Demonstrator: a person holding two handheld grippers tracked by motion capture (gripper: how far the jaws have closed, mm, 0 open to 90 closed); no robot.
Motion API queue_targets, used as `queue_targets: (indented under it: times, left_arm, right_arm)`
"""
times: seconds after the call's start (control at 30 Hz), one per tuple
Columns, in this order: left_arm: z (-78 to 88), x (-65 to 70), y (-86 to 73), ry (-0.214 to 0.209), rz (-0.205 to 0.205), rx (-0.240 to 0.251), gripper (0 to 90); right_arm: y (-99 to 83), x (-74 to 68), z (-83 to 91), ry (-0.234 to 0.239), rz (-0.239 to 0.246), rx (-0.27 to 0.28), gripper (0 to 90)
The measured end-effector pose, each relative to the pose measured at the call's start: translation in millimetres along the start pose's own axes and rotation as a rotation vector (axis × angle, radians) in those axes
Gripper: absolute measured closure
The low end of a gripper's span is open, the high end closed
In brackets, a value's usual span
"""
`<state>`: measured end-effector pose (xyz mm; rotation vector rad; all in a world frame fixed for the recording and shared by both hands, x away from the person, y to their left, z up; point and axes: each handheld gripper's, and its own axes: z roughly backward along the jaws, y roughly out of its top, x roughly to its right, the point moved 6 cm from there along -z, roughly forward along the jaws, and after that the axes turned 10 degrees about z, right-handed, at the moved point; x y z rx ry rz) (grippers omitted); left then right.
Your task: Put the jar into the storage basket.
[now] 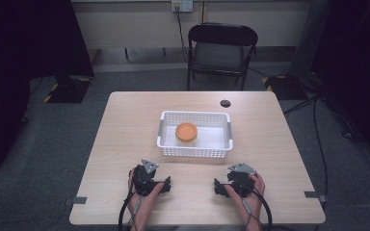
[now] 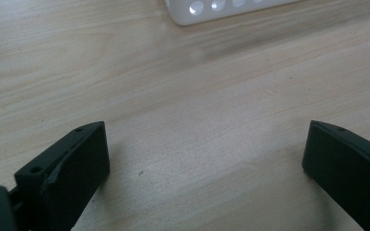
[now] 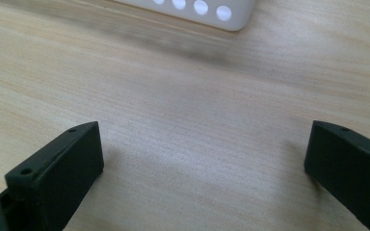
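Pale wood table (image 1: pixel 125 144) on grey floor; black folding chair (image 1: pixel 221 48) at its far side, wall outlet (image 1: pixel 182 5) behind.

From the high view we note a white perforated basket (image 1: pixel 195 151) ahead of both jaw pairs, an orange-lidded jar (image 1: pixel 186 133) inside it, and a small black disc (image 1: pixel 225 103) beyond. Left gripper (image 2: pixel 204 154) and right gripper (image 3: pixel 204 154) rest on the table, jaws spread wide, holding nothing; their views catch bare wood between the jaws and the basket's corner ahead. We read no writing.
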<state>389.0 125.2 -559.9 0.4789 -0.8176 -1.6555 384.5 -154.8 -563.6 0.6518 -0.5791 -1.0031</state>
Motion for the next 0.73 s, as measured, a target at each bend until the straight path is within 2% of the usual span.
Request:
queue_targets:
  times: [0.73]
  left_arm:
    - [-0.7,-0.4,0.6,-0.001,-0.004,-0.005,1.2]
  right_arm:
    - [0.1,0.1,0.0,0.0,0.001,0.001,0.0]
